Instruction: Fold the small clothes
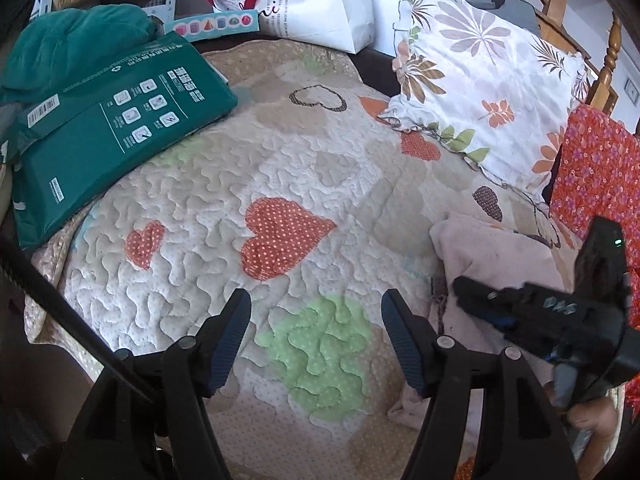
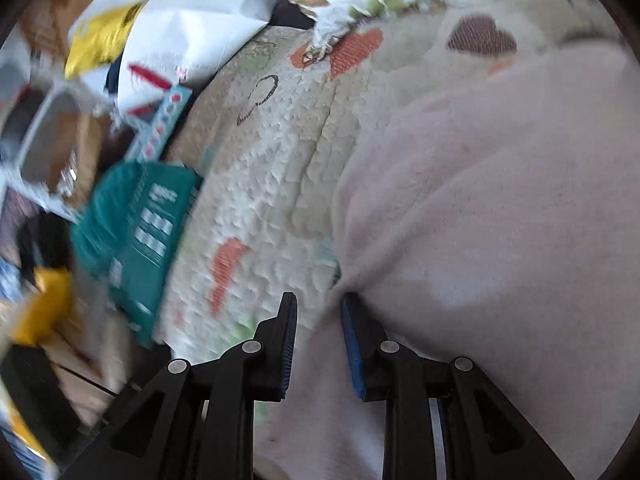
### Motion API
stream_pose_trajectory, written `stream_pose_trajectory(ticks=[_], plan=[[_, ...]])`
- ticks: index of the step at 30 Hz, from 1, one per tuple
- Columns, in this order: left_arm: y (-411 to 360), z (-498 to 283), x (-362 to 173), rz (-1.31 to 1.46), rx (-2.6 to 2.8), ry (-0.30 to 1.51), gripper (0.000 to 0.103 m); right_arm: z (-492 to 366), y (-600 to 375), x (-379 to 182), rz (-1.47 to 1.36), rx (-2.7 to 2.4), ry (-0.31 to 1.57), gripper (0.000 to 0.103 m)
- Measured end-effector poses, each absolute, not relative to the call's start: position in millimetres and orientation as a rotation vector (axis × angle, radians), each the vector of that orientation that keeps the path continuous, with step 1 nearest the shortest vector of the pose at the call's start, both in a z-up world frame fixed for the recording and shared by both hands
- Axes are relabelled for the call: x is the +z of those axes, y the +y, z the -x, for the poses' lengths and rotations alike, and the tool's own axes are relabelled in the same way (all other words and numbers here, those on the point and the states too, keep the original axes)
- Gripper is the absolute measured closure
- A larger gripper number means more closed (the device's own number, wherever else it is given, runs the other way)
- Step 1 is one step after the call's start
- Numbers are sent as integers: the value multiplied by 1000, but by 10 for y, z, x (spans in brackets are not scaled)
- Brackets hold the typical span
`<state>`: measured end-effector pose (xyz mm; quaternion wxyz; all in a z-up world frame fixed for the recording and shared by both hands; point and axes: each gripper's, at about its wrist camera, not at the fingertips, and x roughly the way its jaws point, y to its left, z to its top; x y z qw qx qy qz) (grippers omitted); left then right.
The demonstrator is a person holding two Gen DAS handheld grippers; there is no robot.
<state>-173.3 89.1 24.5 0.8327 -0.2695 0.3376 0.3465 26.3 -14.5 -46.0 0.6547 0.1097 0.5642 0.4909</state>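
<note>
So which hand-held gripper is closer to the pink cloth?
Right. The right hand-held gripper is on the pink cloth, which bunches at one fingertip. The left hand-held gripper hangs open over the heart quilt, beside the cloth.

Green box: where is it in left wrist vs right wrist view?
Left wrist: green box lies at upper left on the quilt, printed side up, in front of teal fabric.
Right wrist: green box at middle left, blurred, on the quilt's left edge.
Shared landmark: the outlined heart stitched on the quilt, beyond the box.
</note>
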Motion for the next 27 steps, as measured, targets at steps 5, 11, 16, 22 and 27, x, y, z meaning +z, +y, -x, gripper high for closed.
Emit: stream_pose_trajectory(ticks=[5,11,16,22,27], plan=[[785,1666,218,528,721,735,34,-222,-586,-110,-235,1145,1184,76],[523,1432,121,418,677,802,33,-3,-1290,-116,-93,1058,1146,74],[314,1300,64,327,659,835,33,74,-1712,-379,-75,1017,1186,74],[240,1247,36,306,666,843,33,203,-1988,-273,-27,1003,1115,70],[245,1229,22,306,668,845,33,299,-2106,-153,45,951,1004,62]])
